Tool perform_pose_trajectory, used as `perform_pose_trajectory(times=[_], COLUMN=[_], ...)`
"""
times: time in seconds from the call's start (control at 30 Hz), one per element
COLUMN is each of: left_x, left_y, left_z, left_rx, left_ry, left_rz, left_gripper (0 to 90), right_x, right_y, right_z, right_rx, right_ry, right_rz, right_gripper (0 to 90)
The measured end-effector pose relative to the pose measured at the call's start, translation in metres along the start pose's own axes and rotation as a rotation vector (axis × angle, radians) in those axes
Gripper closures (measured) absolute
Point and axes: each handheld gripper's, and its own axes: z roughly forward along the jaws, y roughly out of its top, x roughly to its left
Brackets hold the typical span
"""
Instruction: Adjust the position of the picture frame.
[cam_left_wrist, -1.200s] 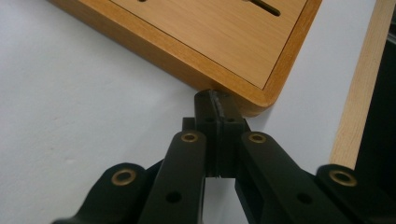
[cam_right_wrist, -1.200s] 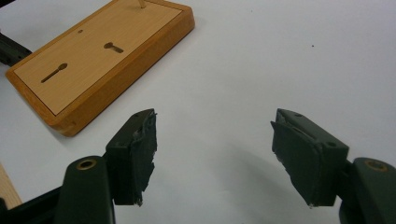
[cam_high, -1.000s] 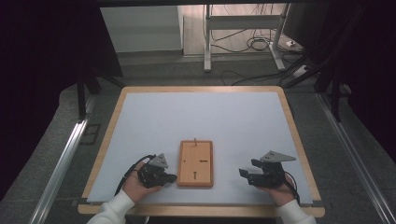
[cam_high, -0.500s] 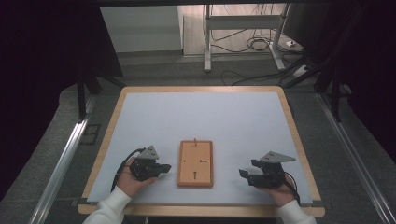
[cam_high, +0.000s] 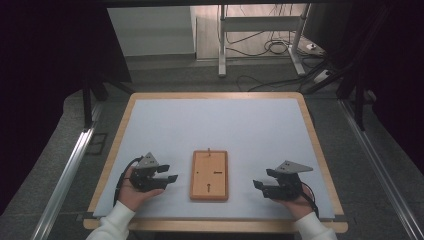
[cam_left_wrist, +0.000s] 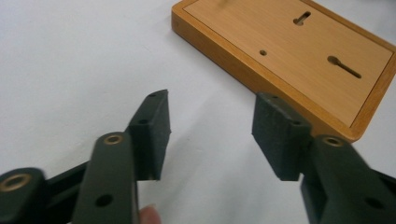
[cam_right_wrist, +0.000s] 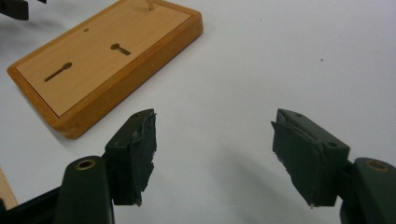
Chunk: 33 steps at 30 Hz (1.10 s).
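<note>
A flat wooden board (cam_high: 209, 175) with two keyhole slots and a small peg at its far edge lies near the table's front middle. My left gripper (cam_high: 167, 174) rests in a hand just left of the board, open, jaws pointing at its left side. The left gripper view has the board (cam_left_wrist: 299, 51) ahead and right of the gripper (cam_left_wrist: 212, 133), nothing between the pads. My right gripper (cam_high: 260, 186) sits to the right of the board, open and empty. The board (cam_right_wrist: 100, 56) lies to the upper left in the right gripper view, beyond the gripper (cam_right_wrist: 219, 158).
The board rests on a pale blue mat (cam_high: 215, 125) on a table with a wooden rim (cam_high: 112, 150). Metal rails (cam_high: 65, 175) run along both sides of the table. Beyond the far edge stand a frame's legs and floor cables (cam_high: 270, 47).
My left gripper has shifted a little left and away from the table's front edge, now turned toward the board. The right gripper and the board have stayed put.
</note>
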Motion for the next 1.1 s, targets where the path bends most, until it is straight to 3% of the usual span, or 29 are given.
perform_pose_trajectory(times=[0.33,0.6,0.77,0.87,1.1], left_x=[0.007,0.009,0.012,0.015,0.014], left_y=[0.007,0.025,0.029,0.031,0.042], left_z=[0.008,0.019,0.020,0.021,0.023], left_rx=[0.001,-0.017,-0.026,-0.026,-0.031], left_ry=[-0.009,-0.034,-0.036,-0.048,-0.041], left_rz=[-0.015,-0.015,-0.015,-0.035,-0.012], left_gripper=[34.3,31.8,31.1,31.1,30.3], right_x=[-0.005,-0.005,-0.007,-0.006,-0.008], right_y=[-0.006,-0.011,-0.011,-0.013,-0.011], right_z=[-0.004,-0.016,-0.015,-0.018,-0.021], right_rx=[0.004,-0.013,-0.007,-0.008,-0.025], right_ry=[-0.017,-0.046,-0.051,-0.054,-0.063], right_rz=[0.010,0.020,0.022,0.017,0.022], right_gripper=[30.5,30.5,30.5,30.5,30.5])
